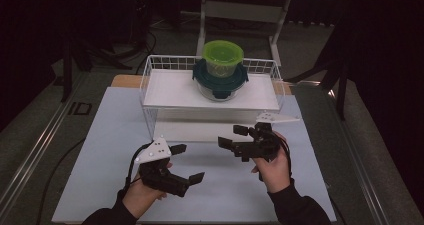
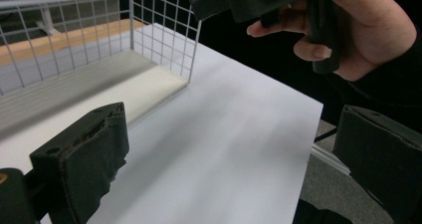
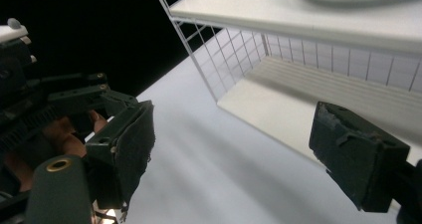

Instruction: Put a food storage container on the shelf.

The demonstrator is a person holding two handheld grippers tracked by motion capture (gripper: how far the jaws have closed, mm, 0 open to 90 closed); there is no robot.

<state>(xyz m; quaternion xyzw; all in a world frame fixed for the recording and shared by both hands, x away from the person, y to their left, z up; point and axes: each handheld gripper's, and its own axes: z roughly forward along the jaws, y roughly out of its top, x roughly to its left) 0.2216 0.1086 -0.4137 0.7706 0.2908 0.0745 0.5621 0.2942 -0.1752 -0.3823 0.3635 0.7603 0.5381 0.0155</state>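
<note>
Left gripper (image 1: pixel 187 162) lower left, right gripper (image 1: pixel 230 135) centre: my fingers wide, empty. Risk: clipping wire rack (image 1: pixel 150 92), toppling stacked containers (image 1: pixel 221 70).

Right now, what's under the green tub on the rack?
The green tub sits on a bigger clear bowl's dark teal lid. What's inside that clear bowl can't be made out.
</note>
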